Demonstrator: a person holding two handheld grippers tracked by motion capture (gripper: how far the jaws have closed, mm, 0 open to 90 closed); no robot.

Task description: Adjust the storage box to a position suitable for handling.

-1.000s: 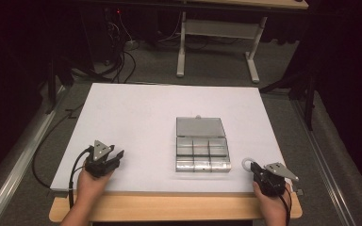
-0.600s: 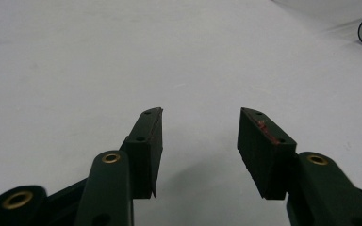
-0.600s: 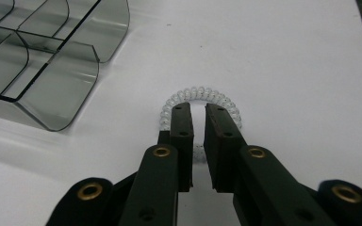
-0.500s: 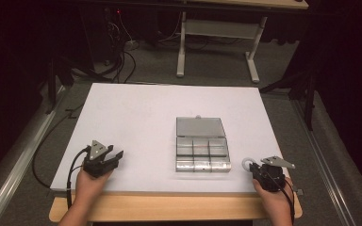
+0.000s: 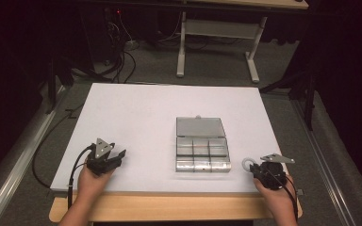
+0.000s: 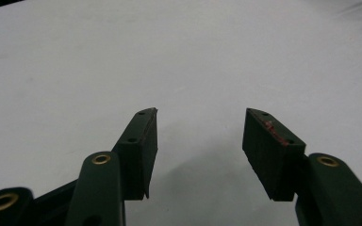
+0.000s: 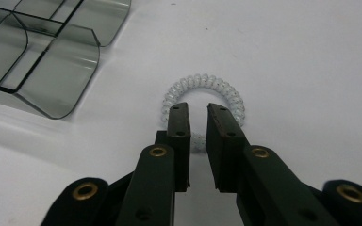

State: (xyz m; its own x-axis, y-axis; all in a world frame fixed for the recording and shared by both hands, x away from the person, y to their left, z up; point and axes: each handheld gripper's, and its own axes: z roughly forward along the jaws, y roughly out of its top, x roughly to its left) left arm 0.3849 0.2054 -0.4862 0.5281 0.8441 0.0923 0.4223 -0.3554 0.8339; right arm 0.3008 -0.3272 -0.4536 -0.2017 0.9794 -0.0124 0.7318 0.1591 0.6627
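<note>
work stood near its start, as far as the pictures let one judge. at the left of the table (image 5: 136,113) the left gripper (image 5: 113,157) rested on the bare white top near the front edge, well apart from everything else. its jaws had just been opening and stood spread, with nothing between them but white surface in the left gripper view; its pads (image 6: 146,141) touched no object.

in the middle sat the clear compartment box (image 5: 201,151), lid thrown back and lying flat behind the tray. its cells looked mostly bare from above, though a faint reddish mark showed in one middle cell and could not be made out. no item seemed yet sorted into it, so the placing appeared wholly left to do.

at the right, just beside the box's front right corner, lay the spiral hair tie (image 7: 202,106), a pale coiled ring flat on the table. the right gripper (image 7: 198,110) stood over its near side with jaws close together, a narrow gap between them. they had just been opening slightly. the near arc of the ring ran under the fingertips (image 7: 178,117), but whether they pinched the coil or only hovered above it could not be told.

hidden parts: the tie's near arc behind the jaws, the box's far cells cut off in the right gripper view, and the dark room beyond the table.
</note>
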